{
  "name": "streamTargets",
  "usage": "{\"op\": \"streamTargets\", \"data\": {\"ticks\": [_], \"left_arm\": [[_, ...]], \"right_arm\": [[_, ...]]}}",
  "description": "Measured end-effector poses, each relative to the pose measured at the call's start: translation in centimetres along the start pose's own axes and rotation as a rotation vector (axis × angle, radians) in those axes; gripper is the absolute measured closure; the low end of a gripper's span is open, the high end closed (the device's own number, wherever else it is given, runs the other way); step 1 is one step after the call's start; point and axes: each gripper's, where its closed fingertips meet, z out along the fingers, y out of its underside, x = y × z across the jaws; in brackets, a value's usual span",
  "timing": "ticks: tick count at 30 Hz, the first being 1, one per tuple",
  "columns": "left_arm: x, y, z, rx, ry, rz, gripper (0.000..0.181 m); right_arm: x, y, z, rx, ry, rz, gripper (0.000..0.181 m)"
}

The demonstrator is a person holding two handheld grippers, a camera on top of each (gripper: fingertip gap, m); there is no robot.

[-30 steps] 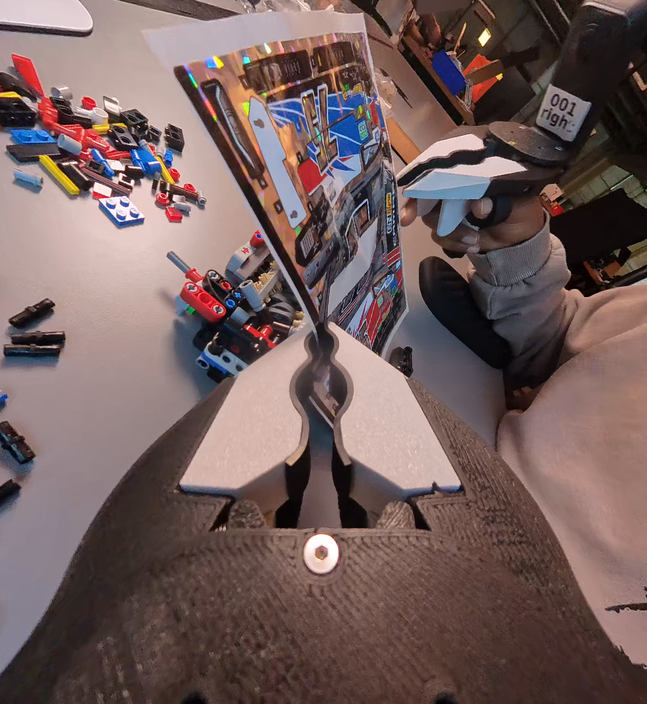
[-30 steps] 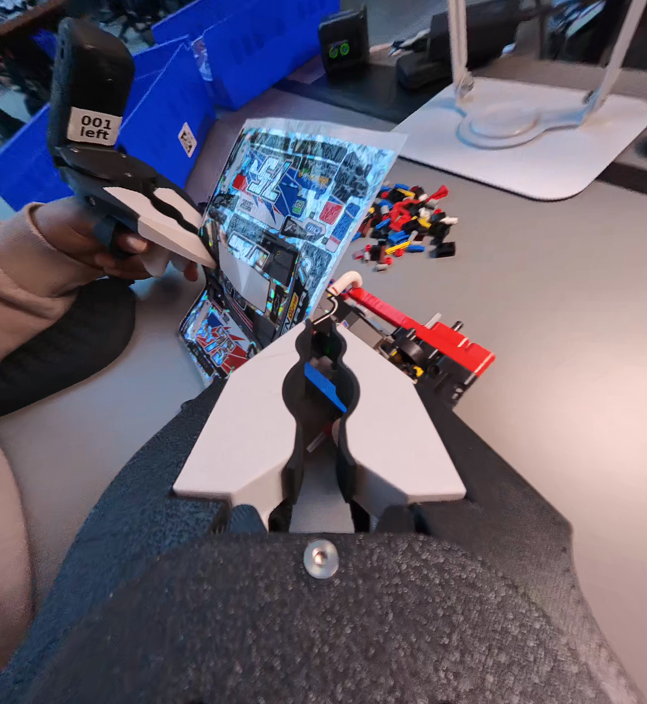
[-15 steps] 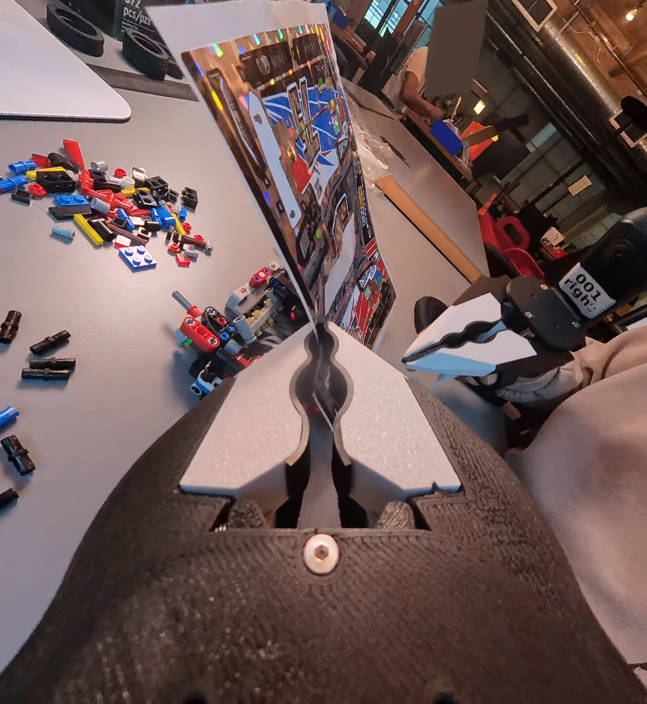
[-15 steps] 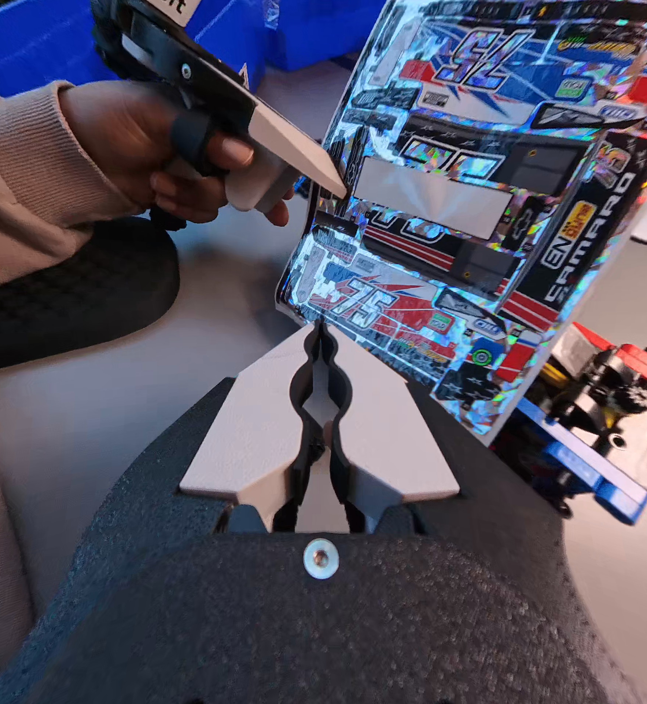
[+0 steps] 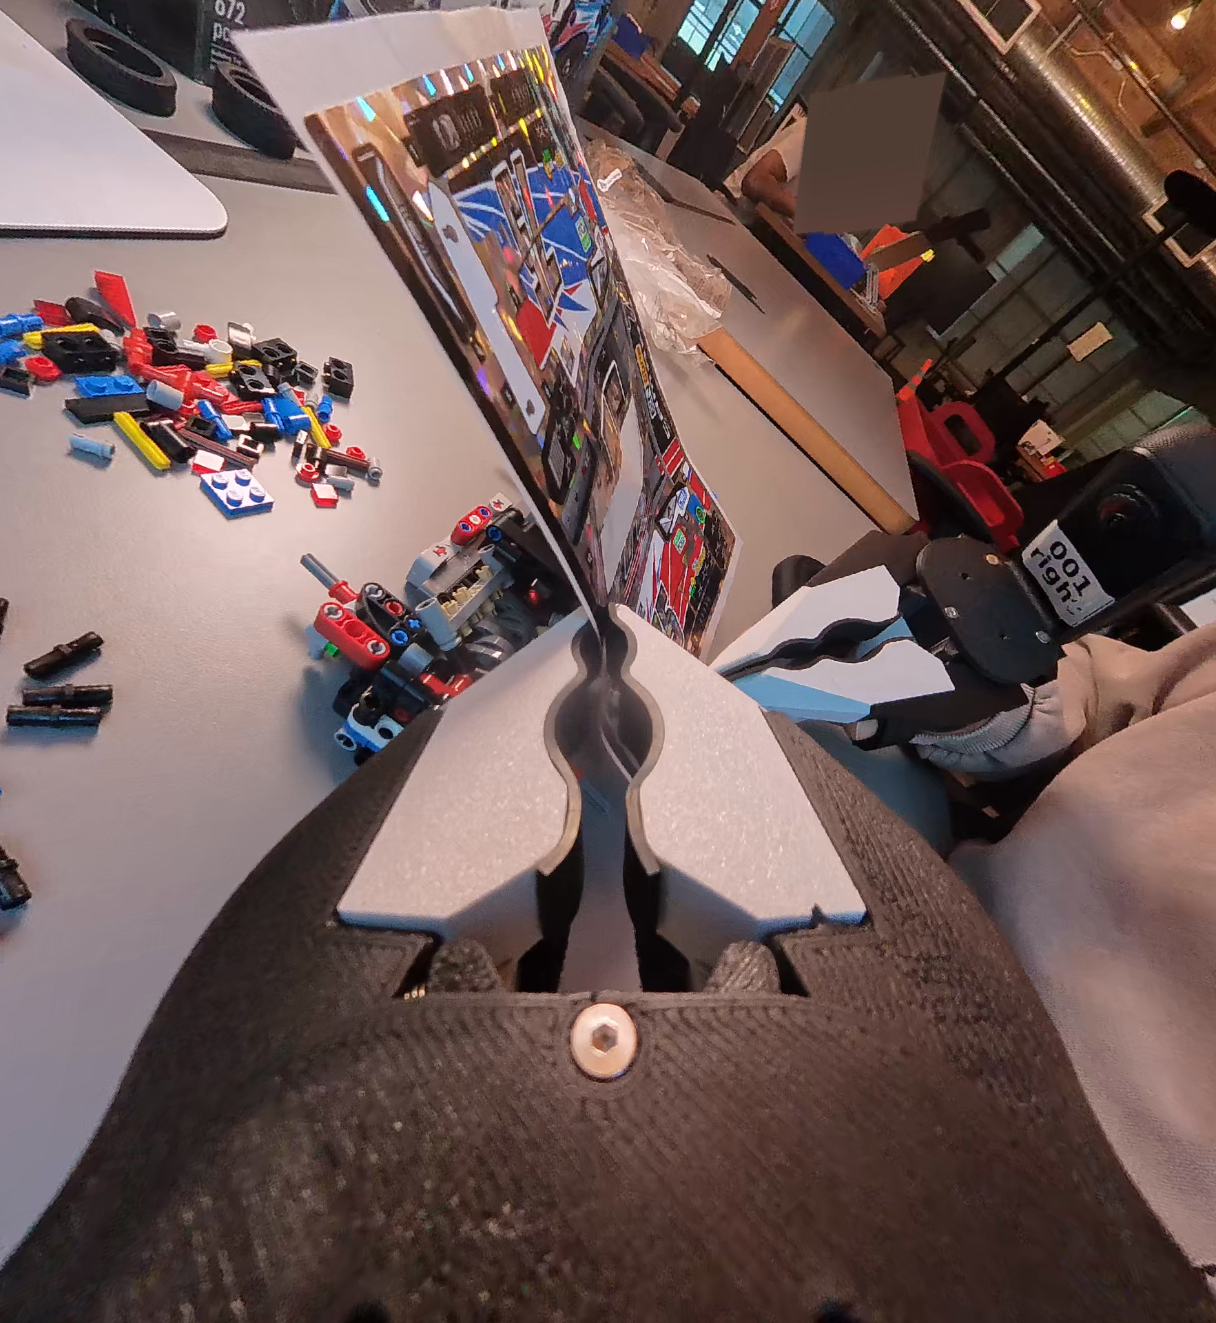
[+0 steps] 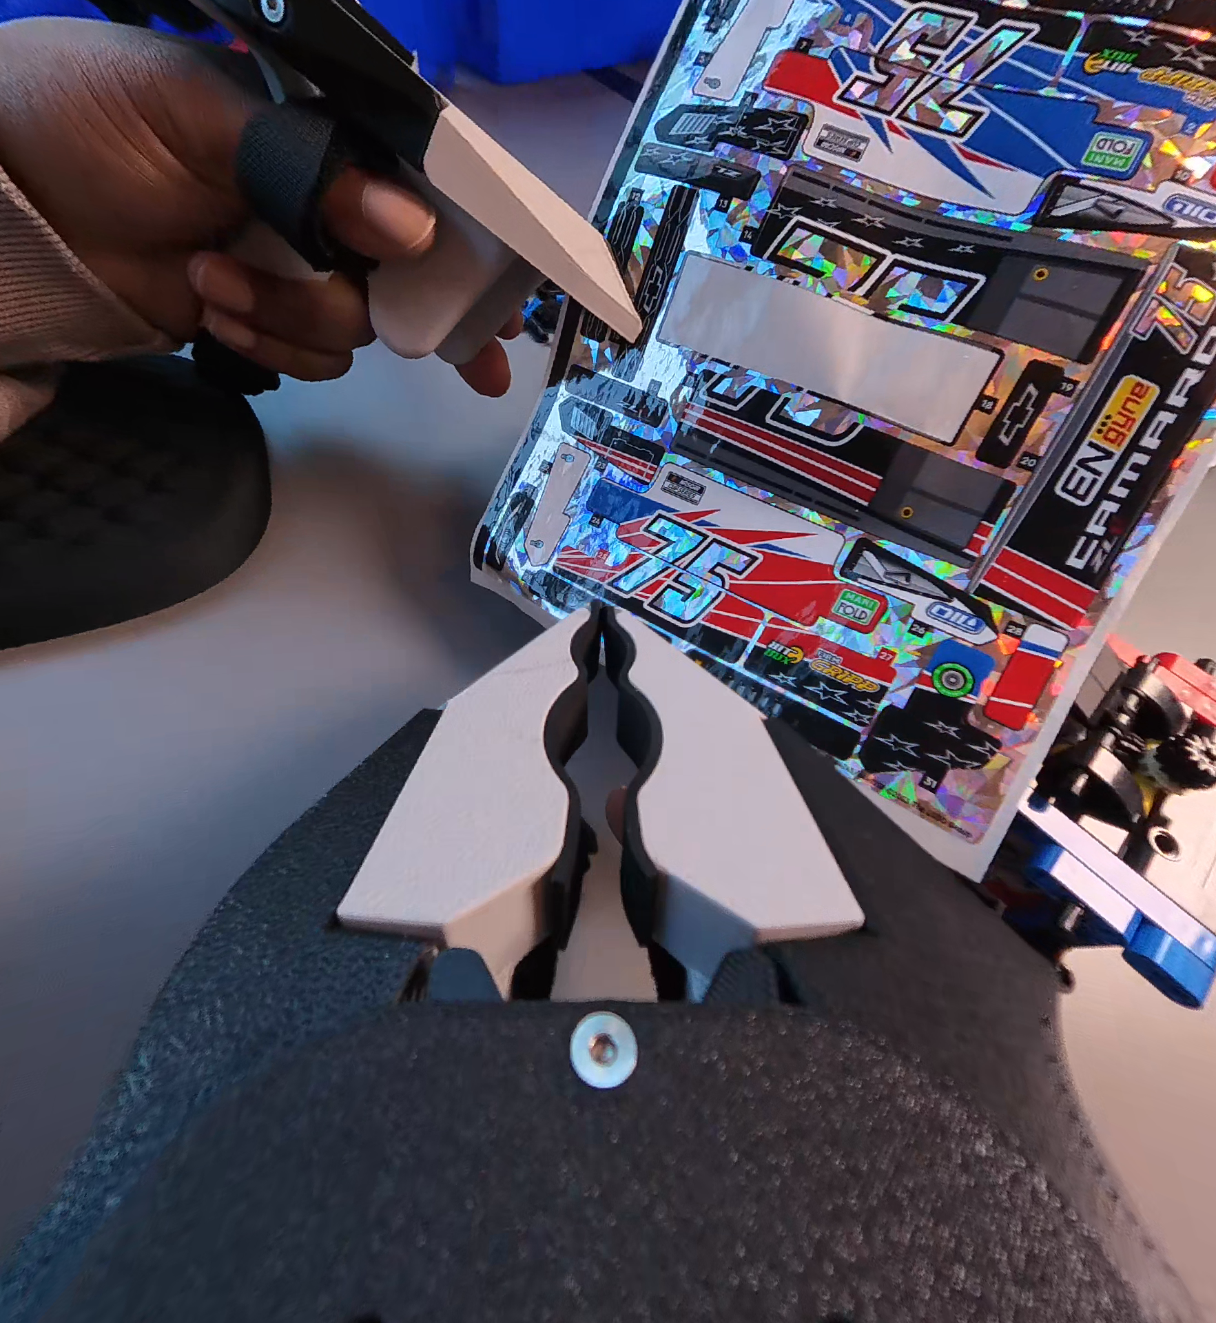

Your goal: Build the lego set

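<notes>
My left gripper (image 5: 603,624) is shut on the edge of a shiny holographic sticker sheet (image 5: 555,322) and holds it upright above the grey table. In the right wrist view the left gripper's tip (image 6: 630,329) pinches the sheet's (image 6: 877,358) left edge. My right gripper (image 6: 601,617) is shut, with nothing visible between its fingers, and its tips are at the sheet's lower left edge. It also shows in the left wrist view (image 5: 730,655), low beside the sheet. The partly built lego car (image 5: 433,630) stands on the table behind the sheet (image 6: 1163,823).
A pile of loose red, blue, black and yellow pieces (image 5: 182,386) lies far left. Black pins (image 5: 53,687) lie nearer. A white stand base (image 5: 53,165), black tyres (image 5: 118,64) and a plastic bag (image 5: 662,265) are at the back. A black pad (image 6: 89,501) lies under the hand. One gripper's finger ends stand about 8 cm off the other's.
My right gripper has dropped from beside the sheet's upper part to its lower edge and come close to it. My left gripper still holds the sheet, tilted up a little more.
</notes>
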Motion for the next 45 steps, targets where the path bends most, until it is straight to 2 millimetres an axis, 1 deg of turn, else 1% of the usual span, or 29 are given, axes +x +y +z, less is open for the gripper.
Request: {"op": "streamTargets", "data": {"ticks": [1,16,27,36,45], "left_arm": [[0.0,0.0,0.0,0.000,0.001,0.001,0.181],[-0.1,0.2,0.1,-0.006,0.000,0.018,0.181],[-0.3,0.2,0.1,-0.007,-0.005,0.025,0.181],[-0.5,0.2,0.0,-0.005,-0.013,0.026,0.181],[-0.3,0.1,0.0,-0.005,-0.013,0.031,0.181]], "right_arm": [[0.2,0.0,-0.1,0.001,0.006,0.000,0.181],[3.8,0.9,-2.2,0.007,0.086,0.073,0.181],[4.6,1.1,-2.5,0.011,0.106,0.089,0.181],[5.8,1.0,-3.2,0.024,0.150,0.105,0.181],[6.3,0.3,-3.3,0.048,0.166,0.107,0.181]]}}
